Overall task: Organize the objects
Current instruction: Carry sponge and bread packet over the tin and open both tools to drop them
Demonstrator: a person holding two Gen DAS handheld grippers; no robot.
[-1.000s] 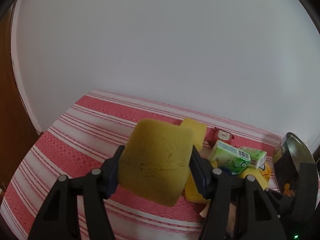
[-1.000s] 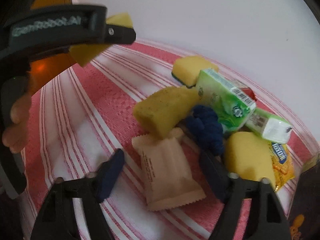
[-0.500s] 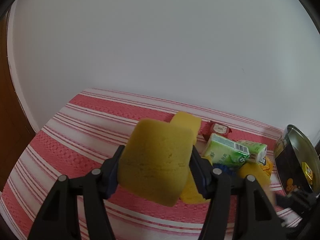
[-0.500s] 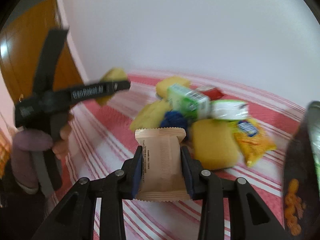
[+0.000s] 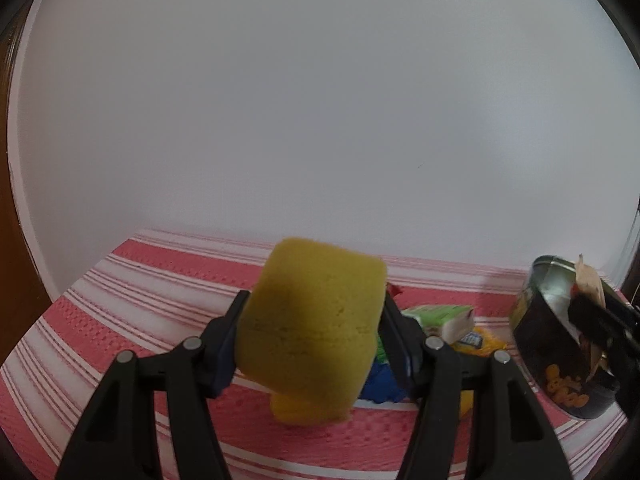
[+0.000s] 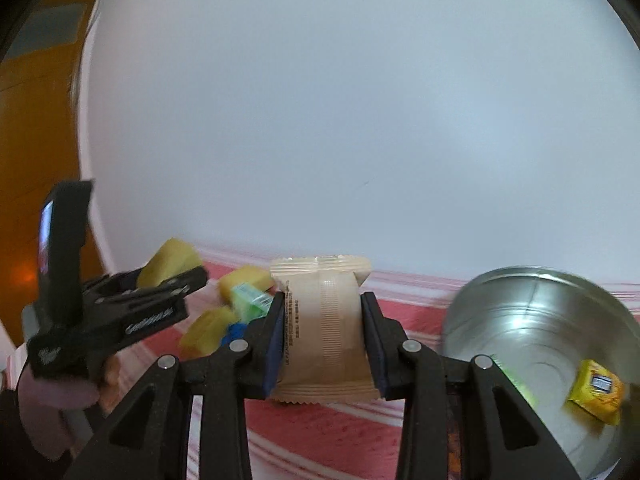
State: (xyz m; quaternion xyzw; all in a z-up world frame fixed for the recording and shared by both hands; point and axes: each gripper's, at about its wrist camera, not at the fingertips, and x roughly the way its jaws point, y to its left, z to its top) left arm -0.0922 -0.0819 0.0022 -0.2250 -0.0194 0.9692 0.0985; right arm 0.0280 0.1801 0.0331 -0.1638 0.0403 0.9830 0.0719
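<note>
- Far left, in the right wrist view: an orange-brown wooden door [image 6: 36, 128] beside the white wall [image 6: 340, 112].
- Below the door, a person's hand [image 6: 52, 408] wrapped around the handle of the left gripper [image 6: 172, 280], held above the left part of the table.
- Left gripper [image 5: 312, 324] jaws pinching a yellow sponge [image 5: 312, 320] on both sides; sponge lifted clear of the red-and-white striped cloth [image 5: 132, 292], its near face tilted toward the camera.
- Behind and right of that sponge, a heap on the cloth: another yellow sponge [image 5: 308, 412] lying flat under the held one, a blue object [image 5: 380, 384] touching it, a green carton [image 5: 436, 314] on top, a yellow snack packet [image 5: 480, 340] at the heap's right edge. Same heap partly hidden behind the right gripper's left finger in the right wrist view, with two yellow sponges [image 6: 244, 280] and the green carton [image 6: 252, 300] showing.
- Centre of the right wrist view: right gripper [image 6: 324, 336] jaws pressed onto a beige sealed packet [image 6: 324, 332], pinched at its two sides, upright, crimped ends top and bottom, raised above the cloth.
- Right: a round metal tin [image 6: 540, 320] tipped toward the camera, just beside the held packet, shiny inside, with a small yellow packet [image 6: 596, 392] lying in it; something green near its left inner wall, too blurred to name.
- In the left wrist view, tin [image 5: 560, 344] at the far right with a dark printed outer wall, the right gripper's fingers and the beige packet's tip over its rim.
</note>
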